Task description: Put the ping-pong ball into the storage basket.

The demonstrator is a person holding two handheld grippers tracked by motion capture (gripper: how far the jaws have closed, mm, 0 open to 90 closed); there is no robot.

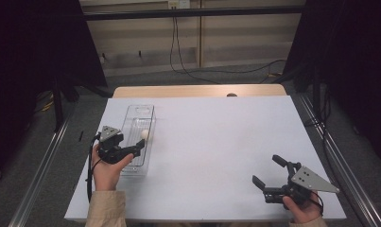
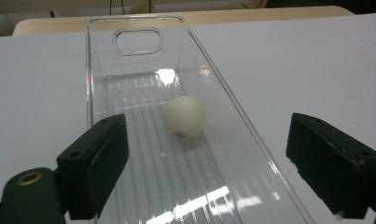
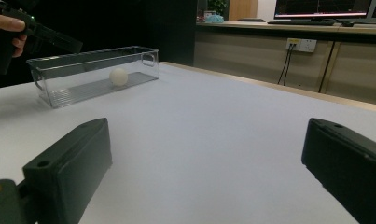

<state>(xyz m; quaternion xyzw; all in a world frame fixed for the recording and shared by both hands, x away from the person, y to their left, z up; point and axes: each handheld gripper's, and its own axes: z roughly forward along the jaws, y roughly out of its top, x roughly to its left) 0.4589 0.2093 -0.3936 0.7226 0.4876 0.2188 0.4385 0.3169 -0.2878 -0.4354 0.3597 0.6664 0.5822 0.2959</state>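
Clear plastic forms the long, narrow bin (image 1: 137, 137) that stands on the left part of the white table (image 1: 216, 142). Its long axis runs from the person's side toward the far edge of the table. A cut-out handle slot (image 2: 137, 41) pierces the far end wall. The floor of the bin is ribbed lengthwise.

One white ball (image 2: 185, 116) lies on the bin floor, about midway along its length and nearer the right-hand wall as seen from above. A small dark mark sits low on the ball; it is too small to read.

Left gripper (image 1: 136, 147): held over the near end of the bin and pointing toward the ball. Its jaws stand wide apart, roughly in line with the two side walls, and grip nothing. The ball lies ahead of the jaws, untouched.

Right gripper (image 1: 268, 171): held over the near right part of the table, well apart from the bin. Its jaws stand wide apart and hold nothing, with bare table between them.
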